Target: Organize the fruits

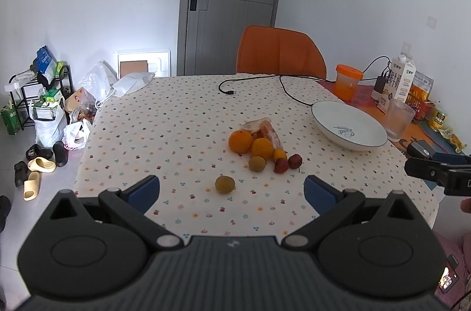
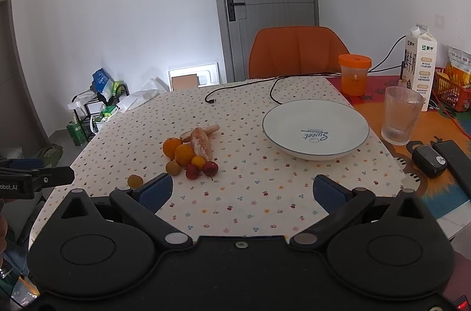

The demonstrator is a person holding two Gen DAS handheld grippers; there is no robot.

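Note:
A cluster of fruit lies mid-table: two oranges [image 1: 240, 141] [image 2: 184, 154], peeled pomelo segments [image 1: 272, 134] [image 2: 201, 145], a small kumquat [image 1: 279, 154], two red crabapples [image 1: 295, 161] [image 2: 210, 168] and a brownish round fruit [image 1: 257, 163]. Another brownish fruit [image 1: 225, 184] [image 2: 135, 181] lies apart, nearer me. An empty white plate [image 1: 348, 124] [image 2: 315, 129] sits to the right. My left gripper [image 1: 232, 191] is open and empty, just short of the lone fruit. My right gripper [image 2: 243, 190] is open and empty, between fruit and plate.
A ribbed glass [image 2: 401, 115], orange-lidded jar [image 2: 354, 74], milk carton [image 2: 419, 66] and black cable [image 2: 273, 89] stand at the back right. A black device [image 2: 429, 159] lies at the right edge. An orange chair [image 1: 281, 52] stands behind the table. Bags and shoes cover the floor at left.

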